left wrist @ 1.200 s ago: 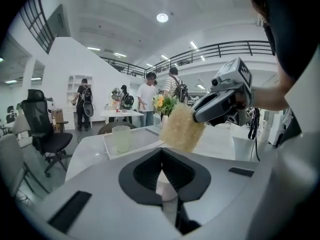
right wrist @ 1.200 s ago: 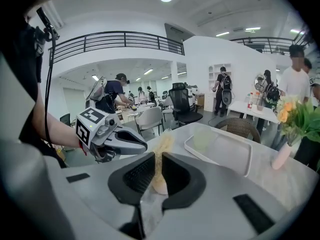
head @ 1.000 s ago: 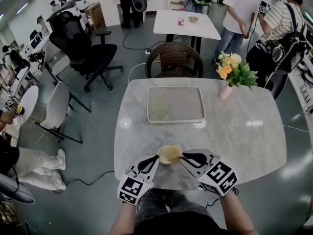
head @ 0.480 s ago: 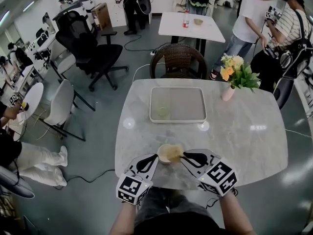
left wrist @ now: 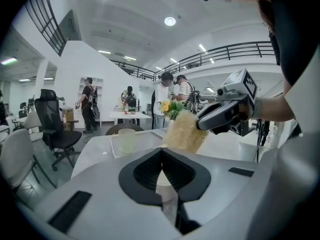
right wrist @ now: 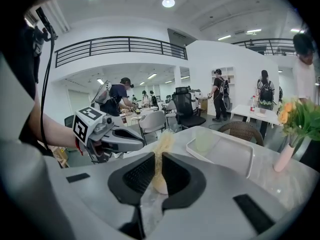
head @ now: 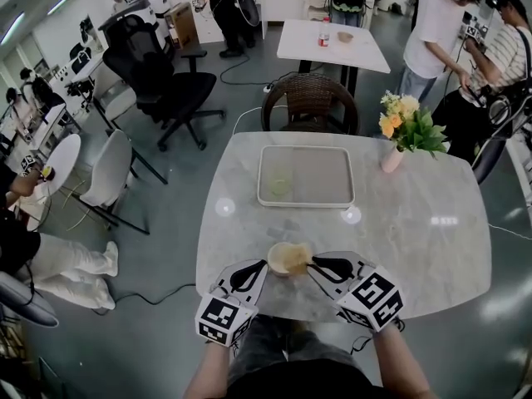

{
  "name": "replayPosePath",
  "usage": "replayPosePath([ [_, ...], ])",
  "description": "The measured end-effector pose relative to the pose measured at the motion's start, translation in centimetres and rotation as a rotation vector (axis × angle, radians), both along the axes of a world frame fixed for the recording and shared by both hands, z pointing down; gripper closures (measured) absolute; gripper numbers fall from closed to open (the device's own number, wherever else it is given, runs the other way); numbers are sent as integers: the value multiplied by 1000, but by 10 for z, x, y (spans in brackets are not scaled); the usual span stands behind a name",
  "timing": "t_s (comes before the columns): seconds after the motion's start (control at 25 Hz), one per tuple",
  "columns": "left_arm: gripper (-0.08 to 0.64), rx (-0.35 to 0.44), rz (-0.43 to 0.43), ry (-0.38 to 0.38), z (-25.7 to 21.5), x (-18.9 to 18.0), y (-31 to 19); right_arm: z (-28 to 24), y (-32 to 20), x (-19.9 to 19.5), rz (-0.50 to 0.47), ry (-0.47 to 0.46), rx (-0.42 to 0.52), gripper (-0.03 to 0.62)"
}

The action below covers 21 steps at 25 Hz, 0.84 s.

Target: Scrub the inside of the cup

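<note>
Lower centre: the left gripper point(head: 264, 268), pinching the cup point(head: 275, 263) wall, should hold firm while the right gripper point(head: 311, 265) swirls its clamped scrubber point(head: 293, 258) inside.

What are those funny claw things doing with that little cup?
A person is scrubbing a cup at the near edge of the table. The left gripper has its fingers shut on the cup's rim to hold it. The right gripper has its fingers shut on a yellow sponge, which is pushed into the cup's mouth. Farther back, a tray holds a pale green cup, and a vase of flowers stands to the right.
</note>
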<state>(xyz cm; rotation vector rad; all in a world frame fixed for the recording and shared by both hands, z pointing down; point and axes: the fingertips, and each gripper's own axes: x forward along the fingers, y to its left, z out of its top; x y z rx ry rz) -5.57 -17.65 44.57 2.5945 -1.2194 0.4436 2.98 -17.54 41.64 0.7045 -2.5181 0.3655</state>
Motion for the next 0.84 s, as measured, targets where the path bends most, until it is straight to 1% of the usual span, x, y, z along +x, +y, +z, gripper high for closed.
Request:
replayPosePath([
  [0.84,548,-5,-54,-10,3,9,20,1,18,11,-35,-23,5,540],
])
